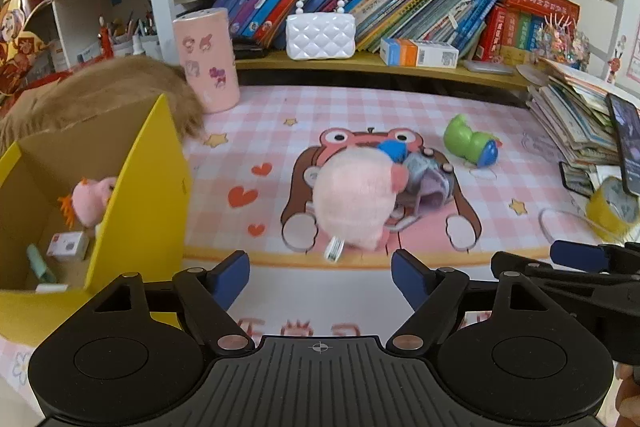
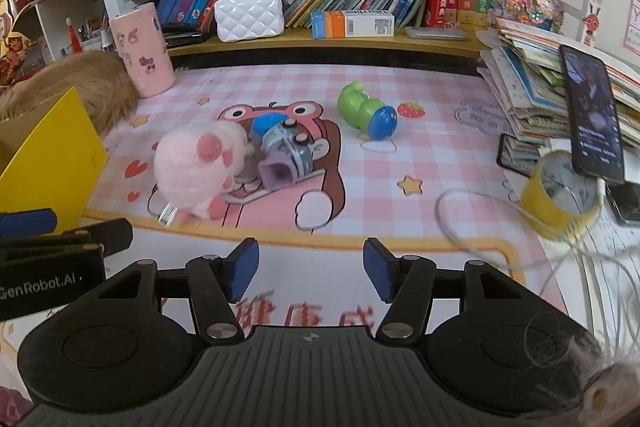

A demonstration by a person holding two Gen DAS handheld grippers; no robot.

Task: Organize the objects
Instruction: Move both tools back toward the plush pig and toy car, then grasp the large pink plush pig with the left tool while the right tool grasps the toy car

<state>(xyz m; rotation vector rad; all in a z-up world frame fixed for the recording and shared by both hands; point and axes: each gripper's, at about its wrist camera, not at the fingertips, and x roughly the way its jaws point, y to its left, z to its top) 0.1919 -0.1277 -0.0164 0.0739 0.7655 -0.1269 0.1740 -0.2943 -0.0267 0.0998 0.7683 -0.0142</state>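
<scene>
Nearest each camera, both claws hang over the front edge of the table (image 1: 500,115), which is covered by a pink checked mat with a cartoon print. The left claw (image 1: 320,281) is released, its blue pads (image 1: 232,277) spread wide with only mat between them. The right claw (image 2: 311,269) is likewise released and empty, its pads set somewhat closer together. Just beyond the left claw, a pink plush toy (image 1: 354,193) lies on the mat, its white tag toward the claws; it touches a grey and purple toy with a blue part (image 2: 280,151) directly behind it. To the left stands an open yellow cardboard box (image 1: 136,195), holding a second pink plush (image 1: 92,201) and small packets. Further back and to the right, a green and blue toy (image 2: 366,113) lies on its side, apart from the others. At the right edge sit a roll of yellow tape (image 2: 560,191), a phone (image 2: 592,119) and a stack of books (image 2: 524,87). At the rear left stands a pink cylindrical container (image 1: 208,59). Behind it, the shelf (image 1: 400,69) carries a white quilted purse (image 1: 320,35) and rows of books.
</scene>
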